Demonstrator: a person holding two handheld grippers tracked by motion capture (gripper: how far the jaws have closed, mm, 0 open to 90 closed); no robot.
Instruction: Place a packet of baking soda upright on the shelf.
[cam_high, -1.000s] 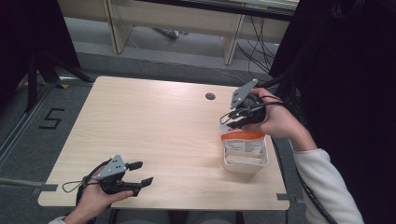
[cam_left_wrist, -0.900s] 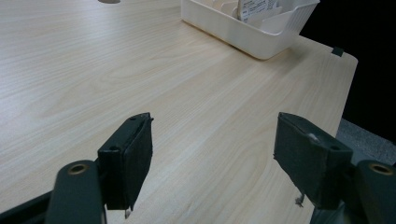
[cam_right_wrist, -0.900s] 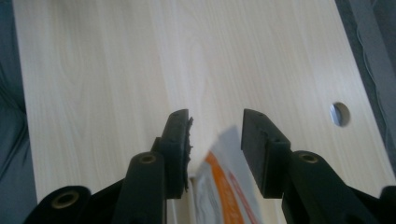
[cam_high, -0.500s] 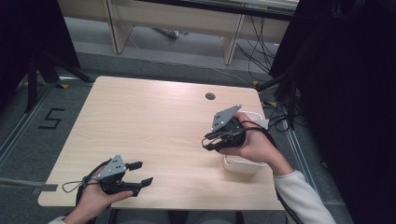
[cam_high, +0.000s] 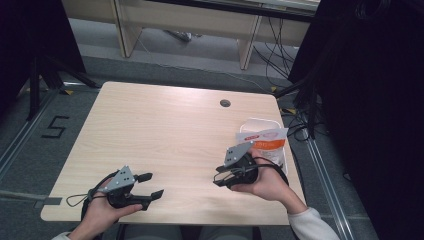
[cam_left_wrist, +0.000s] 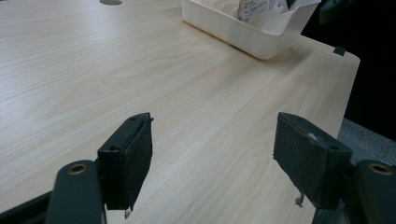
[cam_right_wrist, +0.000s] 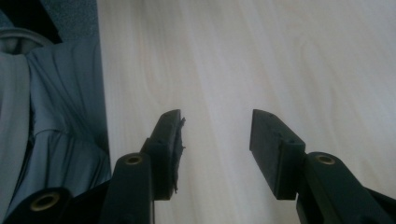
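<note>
On the pale wooden bench (cam_high: 165, 135), near its front edge, both grippers are held low by a person's hands. The left gripper (cam_high: 150, 186) sits at the front left corner, gripped by the left hand (cam_high: 102, 212), with a grey three-cornered plate on top and a thin cable looping out to its left. Its fingers (cam_left_wrist: 128, 158) stand wide apart with nothing between them; in the left gripper view they frame bare wood grain and point across the bench toward the far right corner. The right gripper (cam_high: 220, 177) lies toward the front right, held by the right hand (cam_high: 267, 182), whose light sleeve (cam_high: 312, 225) comes in from the bottom edge. Its fingers (cam_right_wrist: 275, 149) are also parted and empty, pointing left across the bench; in the right gripper view they hover over plain wood, with grey fabric visible past the bench edge on that view's left.

Just behind the right hand, by the right edge of the bench, stands a white plastic tray (cam_high: 250, 124). A white and orange packet (cam_high: 265, 142) leans in it, its top sticking above the rim. The left gripper view shows the same tray (cam_left_wrist: 243, 32) at the far corner with printed packaging upright inside. A round cable hole (cam_high: 225, 103) lies in the bench behind the tray.
</note>
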